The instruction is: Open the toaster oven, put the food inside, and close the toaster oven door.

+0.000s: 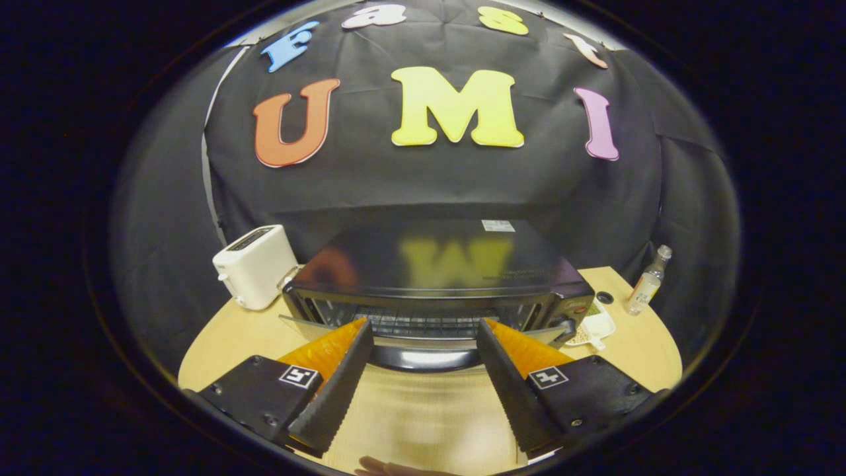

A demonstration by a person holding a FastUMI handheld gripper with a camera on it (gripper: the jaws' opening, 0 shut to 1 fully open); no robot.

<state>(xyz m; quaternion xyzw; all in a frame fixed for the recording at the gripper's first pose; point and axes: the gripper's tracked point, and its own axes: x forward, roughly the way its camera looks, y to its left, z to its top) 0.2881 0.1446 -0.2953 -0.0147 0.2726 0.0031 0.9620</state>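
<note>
The black toaster oven (436,264) stands on the wooden table just ahead of my fingers. Its glass door (310,325) is swung partly down, and the wire rack (423,322) shows inside. The door's glossy black handle (423,360) lies across the gap between my fingers. My gripper (423,324) is open, its orange-and-black fingers (337,370) spread to either side of the handle. Whether they touch the handle is unclear. The food sits on a small white dish (598,325) right of the oven, partly hidden by the oven's corner.
A white toaster (254,264) stands left of the oven near the table's rim. A small clear bottle (648,284) stands at the far right, beyond the dish. Bare wooden table (410,416) lies under my fingers. Part of a hand (386,468) shows below them.
</note>
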